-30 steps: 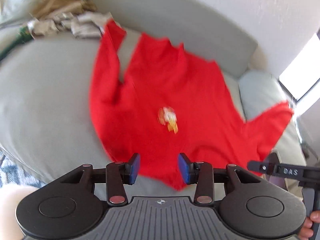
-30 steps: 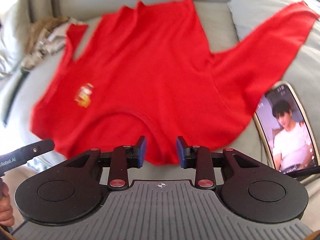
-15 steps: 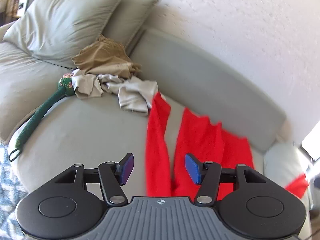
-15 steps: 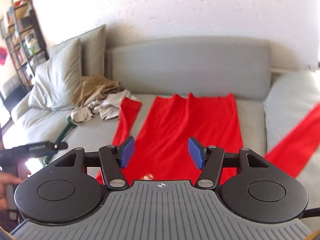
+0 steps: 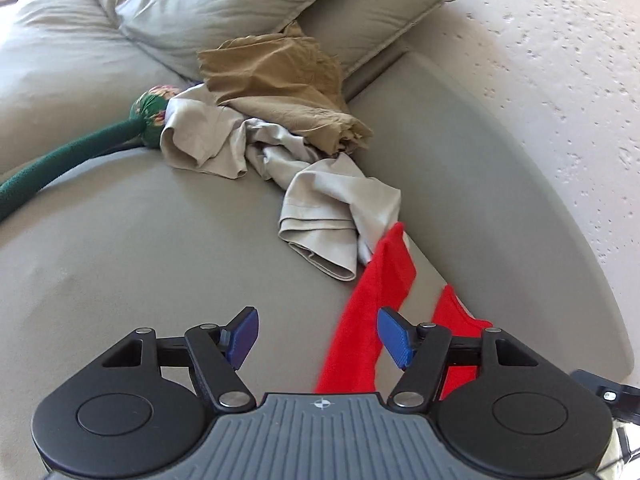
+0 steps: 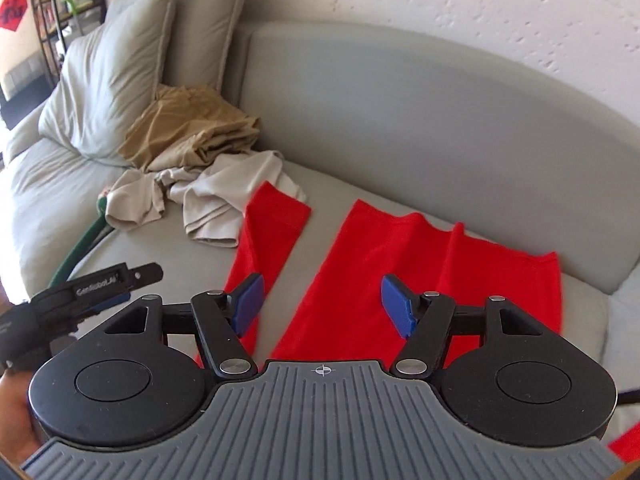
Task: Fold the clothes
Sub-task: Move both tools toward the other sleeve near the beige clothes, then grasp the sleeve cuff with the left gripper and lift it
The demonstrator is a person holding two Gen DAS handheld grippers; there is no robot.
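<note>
A red long-sleeved shirt (image 6: 400, 264) lies spread flat on the grey sofa seat (image 6: 328, 196), its sleeve (image 6: 268, 240) stretched toward a clothes pile. My right gripper (image 6: 320, 306) is open and empty, held above the near part of the shirt. My left gripper (image 5: 318, 338) is open and empty, above the seat just left of the red sleeve (image 5: 372, 304). The left gripper also shows at the left edge of the right wrist view (image 6: 108, 284).
A pile of beige (image 5: 320, 216) and tan clothes (image 5: 288, 92) lies at the back of the seat. A green padded stick (image 5: 60, 160) lies to its left. Grey pillows (image 5: 224, 8) lean at the sofa corner. The backrest (image 6: 400, 120) and white wall stand behind.
Both grippers have pulled up and back from the shirt's near edge and tilted toward the sofa back. Their jaws have opened wider. The left one has swung left toward the clothes pile.
</note>
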